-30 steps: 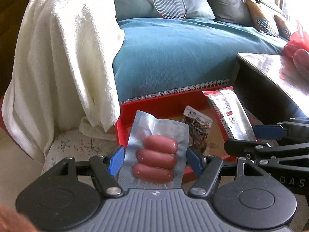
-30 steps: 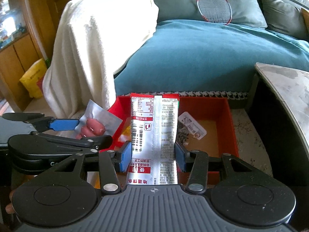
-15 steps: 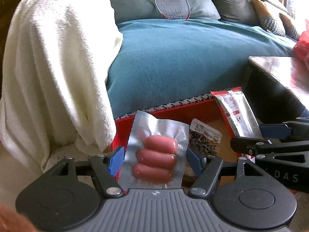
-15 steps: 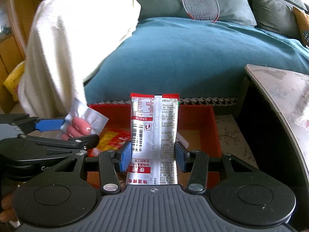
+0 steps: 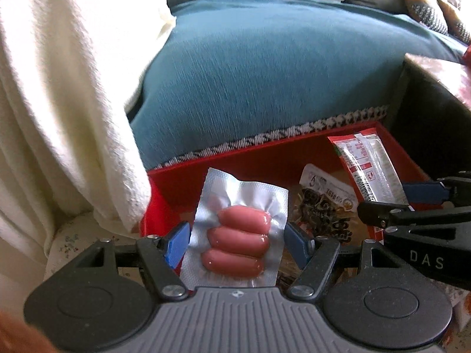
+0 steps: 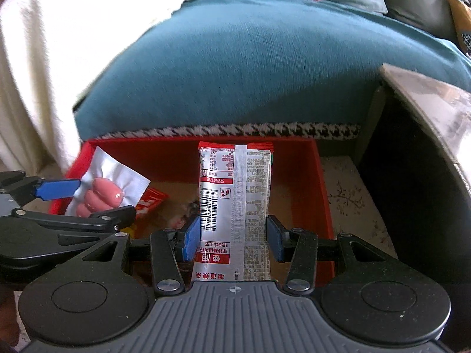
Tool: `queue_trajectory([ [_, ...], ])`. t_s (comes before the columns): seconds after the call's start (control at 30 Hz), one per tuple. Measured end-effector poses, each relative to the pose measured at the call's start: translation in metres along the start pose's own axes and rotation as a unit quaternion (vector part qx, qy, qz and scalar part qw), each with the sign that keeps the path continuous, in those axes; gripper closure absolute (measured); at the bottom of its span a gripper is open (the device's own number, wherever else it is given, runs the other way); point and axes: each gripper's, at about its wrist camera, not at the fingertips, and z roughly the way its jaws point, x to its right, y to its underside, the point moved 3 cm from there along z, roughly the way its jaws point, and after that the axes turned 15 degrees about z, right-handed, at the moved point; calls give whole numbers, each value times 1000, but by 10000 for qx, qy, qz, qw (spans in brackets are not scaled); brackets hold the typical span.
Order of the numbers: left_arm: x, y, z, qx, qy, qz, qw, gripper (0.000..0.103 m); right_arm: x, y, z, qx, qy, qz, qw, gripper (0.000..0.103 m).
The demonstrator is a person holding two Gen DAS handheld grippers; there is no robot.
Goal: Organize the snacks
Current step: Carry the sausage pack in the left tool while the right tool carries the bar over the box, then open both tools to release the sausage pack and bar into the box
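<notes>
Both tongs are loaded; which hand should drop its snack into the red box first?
Right, probably. Its tongs hold the red-and-silver packet over bare box floor mid-box; the left tongs' sausage pack hangs near the left wall.

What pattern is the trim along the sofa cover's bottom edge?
Black-and-white houndstooth trim, clearest in the right wrist view.

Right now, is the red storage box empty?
Not empty. The red storage box already holds a dark-printed snack pouch and a red-yellow packet on its floor.

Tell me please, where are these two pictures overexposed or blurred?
Left wrist view: the white blanket is blown out by strong light, and the sofa cover is smeared; the sausage pack stays sharp. Right wrist view: same glare on the blanket, while the print on the red-and-silver packet reads clearly.
</notes>
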Motion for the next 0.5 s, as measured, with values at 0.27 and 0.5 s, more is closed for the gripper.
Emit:
queue_trajectory([
  [0.27, 8, 3, 17, -198, 35, 52, 9998, 40, 5, 6, 19, -178, 109, -10, 9998, 48],
  [0.5, 7, 5, 29, -386, 103, 46, 9992, 39, 7, 12, 30, -341, 246, -25, 9991, 43],
])
